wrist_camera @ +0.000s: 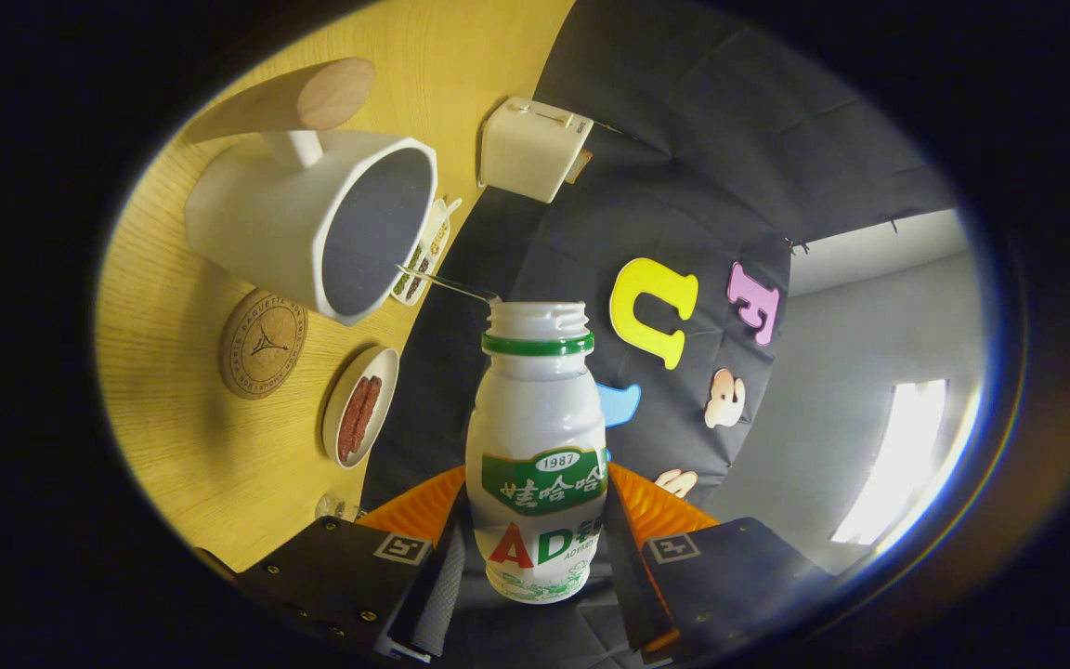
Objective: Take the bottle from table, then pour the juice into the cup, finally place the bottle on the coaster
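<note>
My gripper (535, 557) is shut on a white plastic bottle (537, 455) with a green label and green neck ring, its mouth uncapped. The view is rolled, so the wooden table (182, 446) stands along one side. A thin stream of liquid (447, 283) runs from the bottle's mouth toward the rim of a white cup (312, 228) with a wooden handle, which stands beyond the fingers. A round cork coaster (263, 344) lies beside the cup, nearer to me.
A small white dish (360, 405) holding reddish pieces sits between the coaster and the table's far edge. A rectangular tray (424, 255) of small items lies behind the cup. A white box (535, 149) stands at the table's back edge.
</note>
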`<state>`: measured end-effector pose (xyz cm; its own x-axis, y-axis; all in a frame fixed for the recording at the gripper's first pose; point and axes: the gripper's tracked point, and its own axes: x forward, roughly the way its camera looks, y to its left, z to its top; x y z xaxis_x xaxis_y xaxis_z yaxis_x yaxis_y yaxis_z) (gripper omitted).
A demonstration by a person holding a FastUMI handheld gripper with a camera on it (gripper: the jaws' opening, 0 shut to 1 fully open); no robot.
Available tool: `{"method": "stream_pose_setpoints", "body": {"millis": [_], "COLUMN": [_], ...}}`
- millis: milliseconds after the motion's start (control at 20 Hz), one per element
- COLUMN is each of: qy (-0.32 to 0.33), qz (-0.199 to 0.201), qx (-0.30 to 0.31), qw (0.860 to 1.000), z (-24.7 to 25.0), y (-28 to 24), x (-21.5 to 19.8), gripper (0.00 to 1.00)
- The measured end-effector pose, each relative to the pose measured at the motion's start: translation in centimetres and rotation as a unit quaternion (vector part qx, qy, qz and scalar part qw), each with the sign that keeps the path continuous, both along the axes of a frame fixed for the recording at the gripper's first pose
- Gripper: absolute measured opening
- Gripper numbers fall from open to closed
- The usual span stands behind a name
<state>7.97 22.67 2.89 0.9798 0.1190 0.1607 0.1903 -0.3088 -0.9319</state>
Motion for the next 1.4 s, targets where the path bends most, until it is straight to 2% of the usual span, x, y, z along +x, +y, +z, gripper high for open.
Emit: {"method": "stream_pose_setpoints", "body": {"millis": [1400], "qy": [-0.033], "qz": [0.037], "qx": [-0.077], "qw": [0.996], "z": [0.6], "y": [1.3], "x": [-0.3], "gripper": [0.70]}}
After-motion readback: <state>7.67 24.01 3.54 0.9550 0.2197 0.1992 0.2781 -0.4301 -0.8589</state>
